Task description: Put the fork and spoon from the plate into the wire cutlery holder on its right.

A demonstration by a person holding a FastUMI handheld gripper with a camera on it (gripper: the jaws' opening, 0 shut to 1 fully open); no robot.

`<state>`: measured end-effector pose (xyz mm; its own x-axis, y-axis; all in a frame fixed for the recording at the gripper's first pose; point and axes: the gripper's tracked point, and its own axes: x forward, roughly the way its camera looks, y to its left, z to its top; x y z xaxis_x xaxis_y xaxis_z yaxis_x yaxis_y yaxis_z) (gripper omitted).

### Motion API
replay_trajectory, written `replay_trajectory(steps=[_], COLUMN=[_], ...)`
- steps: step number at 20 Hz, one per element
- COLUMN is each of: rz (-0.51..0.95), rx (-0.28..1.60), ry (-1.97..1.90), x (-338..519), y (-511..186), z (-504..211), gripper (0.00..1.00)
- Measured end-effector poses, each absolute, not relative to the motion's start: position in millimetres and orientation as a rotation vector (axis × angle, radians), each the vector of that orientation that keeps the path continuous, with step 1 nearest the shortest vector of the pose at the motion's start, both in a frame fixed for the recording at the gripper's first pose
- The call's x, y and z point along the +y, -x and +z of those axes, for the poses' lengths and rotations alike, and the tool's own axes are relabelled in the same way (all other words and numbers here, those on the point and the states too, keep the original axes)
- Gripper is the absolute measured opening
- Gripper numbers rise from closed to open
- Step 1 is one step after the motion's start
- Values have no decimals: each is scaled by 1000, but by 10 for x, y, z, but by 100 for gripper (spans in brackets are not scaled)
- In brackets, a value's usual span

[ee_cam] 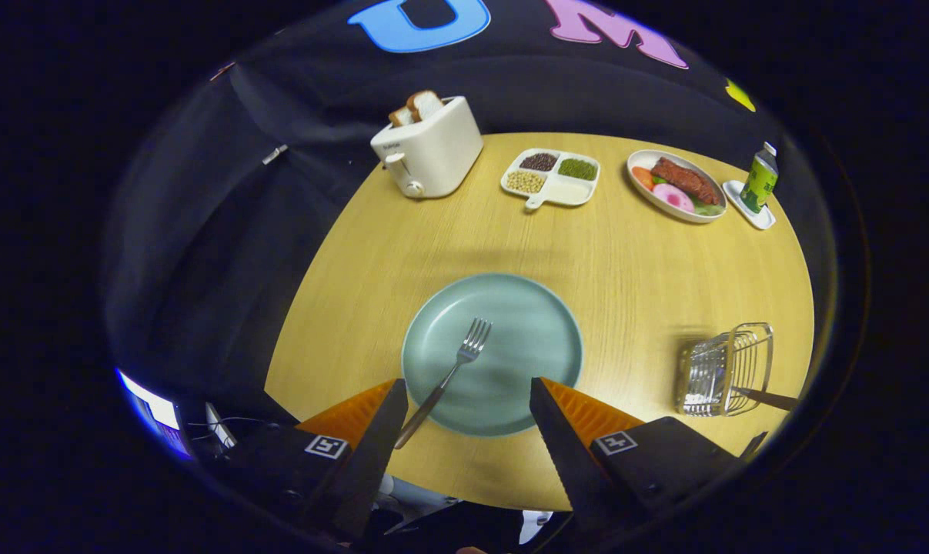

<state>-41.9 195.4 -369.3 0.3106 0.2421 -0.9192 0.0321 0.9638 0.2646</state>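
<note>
Teal plate: we see the plate (pixel 492 354) on the pale wooden counter (pixel 510 238), just ahead of our fingers, and it carries one piece of cutlery.
Fork: the fork (pixel 450 373) lies on the plate with its tines toward the middle and its handle running back over the near rim, ending close to our left finger.
Spoon: we find no spoon on the plate; a dark handle (pixel 768 398) sticks out from the wire holder toward the counter's edge, and we judge it may be the spoon, though we cannot tell for sure.
Wire cutlery holder: the holder (pixel 724 369) stands to the right of the plate, well apart from it, near the counter's right edge.
Gripper: our gripper (pixel 468 404) hovers above the near rim of the plate with its fingers spread wide, gripping nothing; the fork handle sits between them, nearer the left one.
Done so far: if that handle is the spoon, we reckon half the task is finished.
Left to do: the fork is not yet grasped; we have to close on its handle, lift it, carry it right and drop it into the holder.
Other things: a toaster (pixel 429 146) with bread, a divided dish (pixel 550 178) of beans, a plate of food (pixel 676 185) and a can (pixel 759 181) sit far across the counter, clear of our path.
</note>
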Motion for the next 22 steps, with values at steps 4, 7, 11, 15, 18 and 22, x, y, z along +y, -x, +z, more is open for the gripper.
replay_trajectory(steps=[4, 7, 11, 15, 18, 22], rz=[110, 56, 18, -6, -2, 30], rx=[1378, 1430, 1480, 1494, 1529, 1556], ry=[-254, -234, -227, -246, -221, -190], x=[2175, 2169, 2160, 2147, 2116, 2103], y=[490, 506, 569, 506, 552, 615], z=[-4133, -4385, -4548, -4612, -4682, -4721], gripper=[100, 100, 99, 82, 59, 28])
